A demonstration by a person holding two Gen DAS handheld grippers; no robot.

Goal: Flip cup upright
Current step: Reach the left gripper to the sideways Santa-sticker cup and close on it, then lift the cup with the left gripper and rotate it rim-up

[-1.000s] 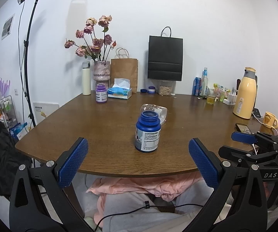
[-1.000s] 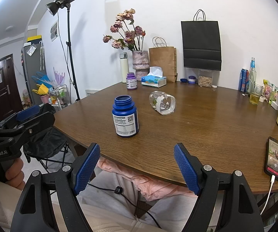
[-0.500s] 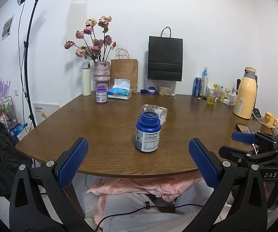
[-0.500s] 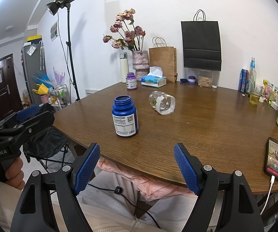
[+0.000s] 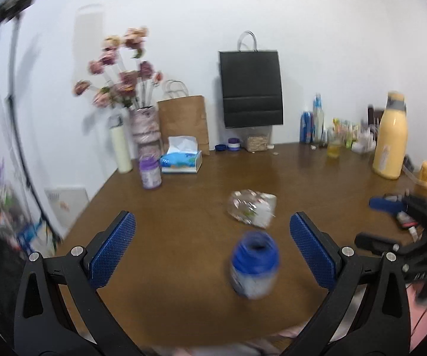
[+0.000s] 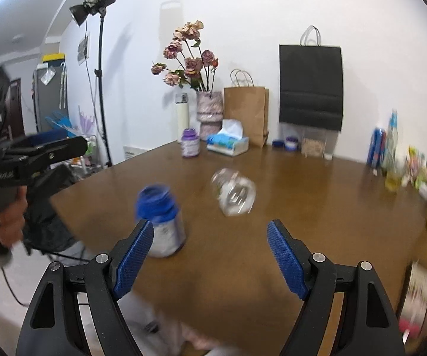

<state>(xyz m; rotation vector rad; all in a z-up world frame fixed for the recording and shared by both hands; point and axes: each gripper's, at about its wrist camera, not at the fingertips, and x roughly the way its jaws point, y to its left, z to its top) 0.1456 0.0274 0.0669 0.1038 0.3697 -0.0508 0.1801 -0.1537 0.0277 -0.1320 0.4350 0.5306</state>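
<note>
A clear glass cup (image 5: 252, 211) lies on its side on the brown table (image 5: 183, 207); it also shows in the right wrist view (image 6: 234, 192), mouth toward me. A blue bottle (image 5: 254, 268) stands upright in front of it, also seen in the right wrist view (image 6: 162, 219). My left gripper (image 5: 213, 252) is open and empty above the near table edge, short of the bottle. My right gripper (image 6: 210, 258) is open and empty, over the table, the cup ahead between its fingers. Both views are motion-blurred.
Along the back stand a flower vase (image 5: 146, 130), a white flask (image 5: 121, 145), a purple jar (image 5: 150, 172), a tissue box (image 5: 182, 160), paper bags (image 5: 252, 89), drinks and a yellow thermos (image 5: 390, 139). A phone (image 6: 418, 284) lies at the right edge.
Both grippers have moved forward and up over the table, tilting down. The cup and bottle have not moved. Both stay open.
</note>
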